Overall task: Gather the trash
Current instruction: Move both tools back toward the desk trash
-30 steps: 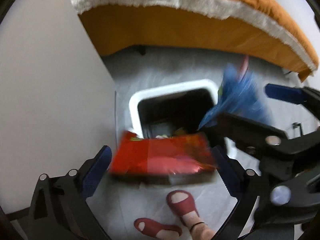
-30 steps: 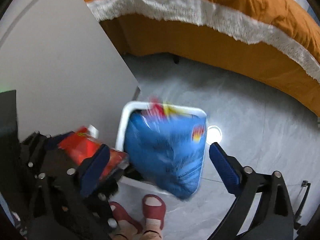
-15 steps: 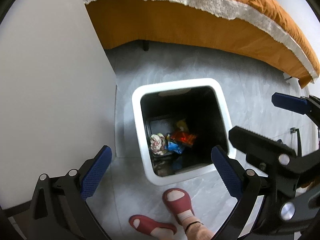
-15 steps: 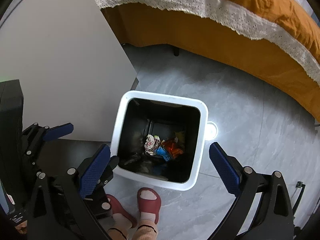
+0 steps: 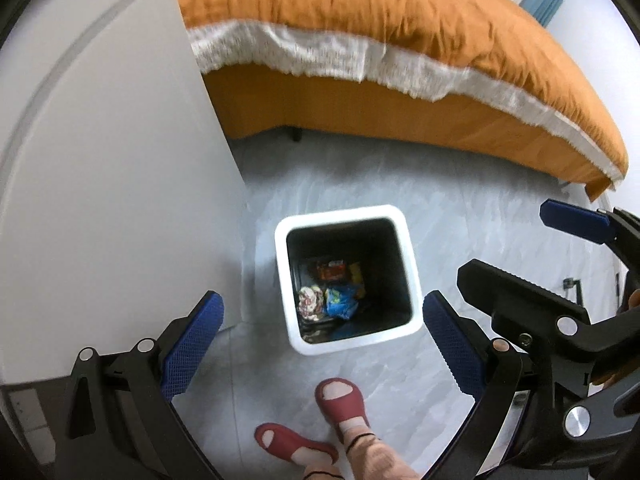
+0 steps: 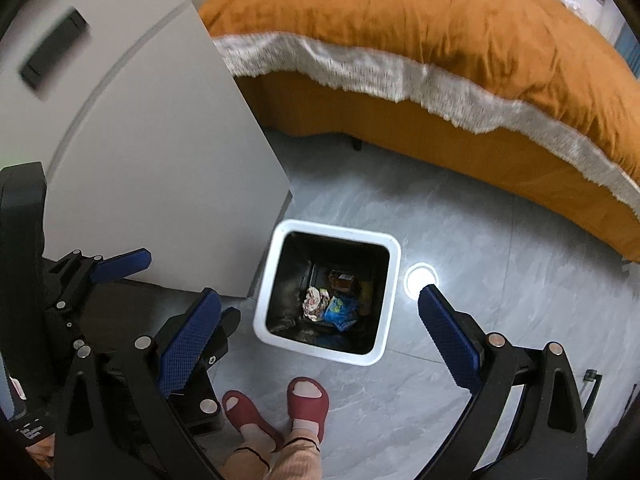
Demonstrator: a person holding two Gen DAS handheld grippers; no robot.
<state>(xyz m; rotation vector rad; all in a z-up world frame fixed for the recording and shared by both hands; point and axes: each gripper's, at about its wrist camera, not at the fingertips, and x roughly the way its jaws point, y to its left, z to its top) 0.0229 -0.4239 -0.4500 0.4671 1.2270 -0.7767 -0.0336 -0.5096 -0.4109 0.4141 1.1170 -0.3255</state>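
Left wrist view: I'm hovering both the left gripper [image 5: 322, 340] and right gripper [image 6: 318, 336] spread wide and empty, directly above the bin [image 5: 410, 252].

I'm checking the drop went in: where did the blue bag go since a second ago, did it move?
Yes. The blue bag left the right tool and now lies at the bottom of the white bin, beside the red wrapper.

orange bedspread [image 5: 400, 20], white fringe | grey tiled floor [image 6: 500, 248] | red slippers [image 6: 308, 400] | white cabinet [image 5: 100, 200]
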